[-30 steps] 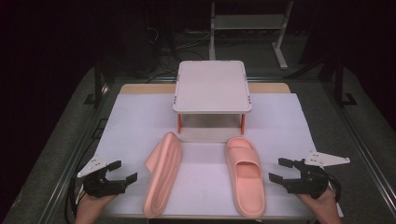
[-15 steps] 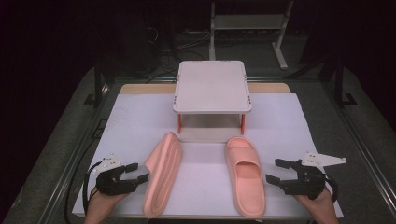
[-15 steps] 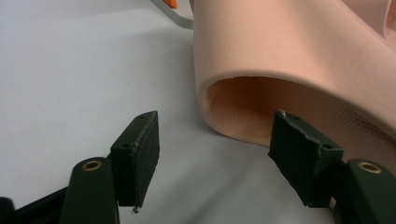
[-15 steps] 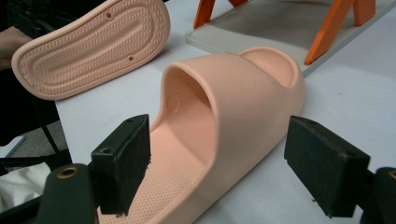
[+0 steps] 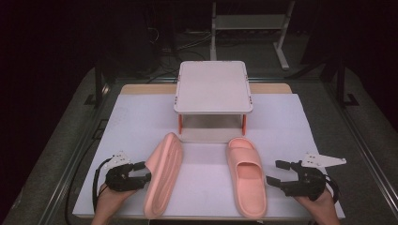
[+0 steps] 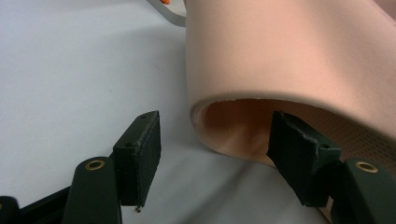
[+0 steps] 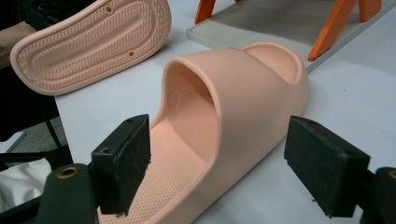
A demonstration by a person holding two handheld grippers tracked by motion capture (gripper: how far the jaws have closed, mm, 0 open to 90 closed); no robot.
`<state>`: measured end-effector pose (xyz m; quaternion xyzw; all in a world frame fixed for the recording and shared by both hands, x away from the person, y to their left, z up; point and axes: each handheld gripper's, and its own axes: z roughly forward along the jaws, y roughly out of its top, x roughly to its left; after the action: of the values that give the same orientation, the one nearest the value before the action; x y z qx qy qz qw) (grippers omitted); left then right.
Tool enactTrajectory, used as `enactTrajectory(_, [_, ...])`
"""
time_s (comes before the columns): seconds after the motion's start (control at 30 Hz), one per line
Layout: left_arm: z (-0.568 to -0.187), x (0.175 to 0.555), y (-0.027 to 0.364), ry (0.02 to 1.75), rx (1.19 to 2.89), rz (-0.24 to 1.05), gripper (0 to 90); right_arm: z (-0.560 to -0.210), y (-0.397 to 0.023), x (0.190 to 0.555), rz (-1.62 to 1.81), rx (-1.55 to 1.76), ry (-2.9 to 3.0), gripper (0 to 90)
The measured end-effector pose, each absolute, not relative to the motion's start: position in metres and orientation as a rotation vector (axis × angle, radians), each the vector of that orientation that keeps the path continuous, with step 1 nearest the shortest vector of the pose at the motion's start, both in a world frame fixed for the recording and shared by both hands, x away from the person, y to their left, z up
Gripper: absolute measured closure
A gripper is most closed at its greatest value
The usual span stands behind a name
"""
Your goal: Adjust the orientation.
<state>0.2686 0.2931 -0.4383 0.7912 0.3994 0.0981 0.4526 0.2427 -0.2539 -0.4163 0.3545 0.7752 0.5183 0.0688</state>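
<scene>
The left gripper (image 5: 141, 171) had just been closing on the tipped slipper (image 5: 163, 178) — strap edge between its jaws, pads not yet pressing. The right gripper (image 5: 278, 174) hung open beside the upright slipper (image 5: 246, 176).

room: dark | floor (image 5: 328, 126): grey carpet | rear: white metal frame (image 5: 248, 21) | cables (image 5: 187, 42)

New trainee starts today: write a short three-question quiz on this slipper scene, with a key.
1. True or false: the right slipper rests sole down on the sheet.
2. The right gripper has its jaws: A open, B shut on a slipper, C shut on nothing.
3. What colour are the legs of the stand behind the slippers?
Key: 1 true; 2 A; 3 orange.
</scene>
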Motion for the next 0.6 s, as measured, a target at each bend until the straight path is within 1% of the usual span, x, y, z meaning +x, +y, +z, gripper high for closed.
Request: enactTrajectory(0.6, [-0.436,0.270,0.281,0.967,1.938,0.239,34.7,-0.416,-0.251,0.244,1.551,1.066,2.333,22.1])
